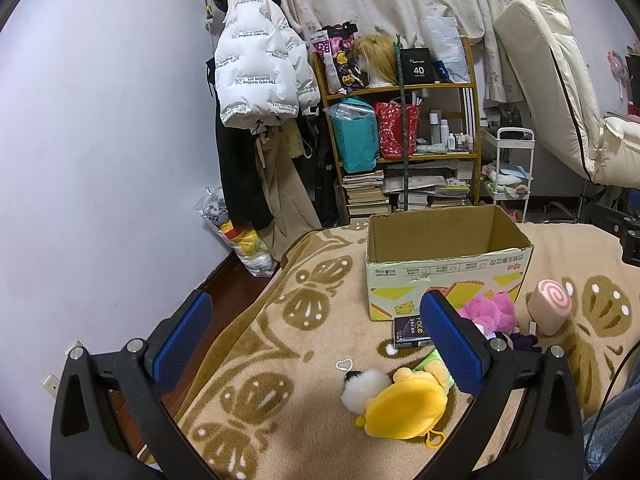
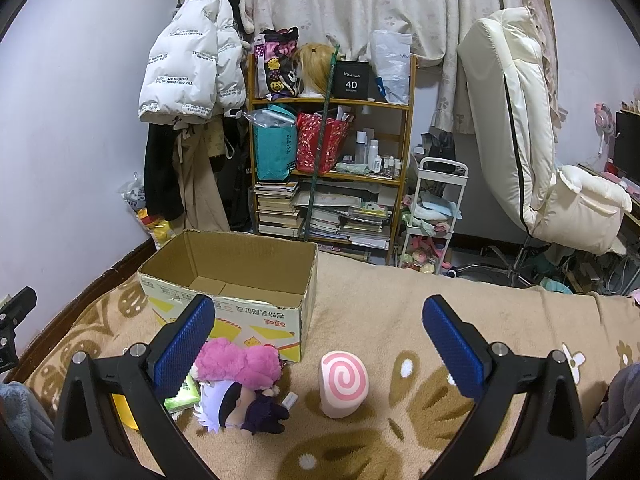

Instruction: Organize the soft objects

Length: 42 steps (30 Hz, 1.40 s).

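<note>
Left tool point(image 1: 316, 340) spread wide, gripping nothing, hovering over the patterned blanket point(image 1: 320, 280) on the bed. Just under and between its blue pads: yellow plush point(image 1: 404, 408), lying flat, with a white pompom point(image 1: 364, 388) touching its left side. Beyond, past the right pad: a dark flat pack point(image 1: 408, 330) and pink plush point(image 1: 490, 310), both close against the open cardboard box point(image 1: 444, 264).

Right tool point(image 2: 318, 342) also spread wide, empty. Between its pads, nearer the left one: pink plush point(image 2: 238, 362) lying atop a white-haired doll point(image 2: 236, 404). Swirl-roll plush point(image 2: 344, 384) upright near the middle, well apart from the right pad. Green tissue pack point(image 2: 182, 396) partly hidden behind the left finger. Box point(image 2: 228, 276) open, behind the plushes.
</note>
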{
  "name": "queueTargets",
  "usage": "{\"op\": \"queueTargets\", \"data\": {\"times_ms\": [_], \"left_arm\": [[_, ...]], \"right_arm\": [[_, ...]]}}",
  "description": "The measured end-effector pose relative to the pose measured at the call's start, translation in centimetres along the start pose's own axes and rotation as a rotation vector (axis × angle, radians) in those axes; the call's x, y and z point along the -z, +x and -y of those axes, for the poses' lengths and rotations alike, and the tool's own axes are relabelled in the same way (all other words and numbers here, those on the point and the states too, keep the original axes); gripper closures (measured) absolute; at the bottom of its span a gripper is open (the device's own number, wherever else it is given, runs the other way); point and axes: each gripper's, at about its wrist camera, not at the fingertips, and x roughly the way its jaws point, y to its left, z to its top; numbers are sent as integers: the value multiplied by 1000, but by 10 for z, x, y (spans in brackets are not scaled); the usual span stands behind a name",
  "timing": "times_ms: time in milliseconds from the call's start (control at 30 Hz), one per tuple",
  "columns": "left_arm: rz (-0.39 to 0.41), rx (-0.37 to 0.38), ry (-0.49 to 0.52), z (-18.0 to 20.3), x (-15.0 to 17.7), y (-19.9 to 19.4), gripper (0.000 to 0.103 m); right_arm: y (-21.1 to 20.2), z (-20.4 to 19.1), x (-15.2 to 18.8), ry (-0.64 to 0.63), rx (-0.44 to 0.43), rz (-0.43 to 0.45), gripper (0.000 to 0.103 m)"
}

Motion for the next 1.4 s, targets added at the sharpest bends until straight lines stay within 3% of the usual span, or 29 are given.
{"op": "queueTargets", "data": {"times_ms": [1000, 1400], "left_arm": [[0, -2, 0, -4, -1, 0, 1], [-77, 2, 27, 7, 6, 22, 1]], "right_arm": [[-3, 0, -4, -5, 1, 5, 0], [27, 3, 3, -5, 28, -85, 0]]}}
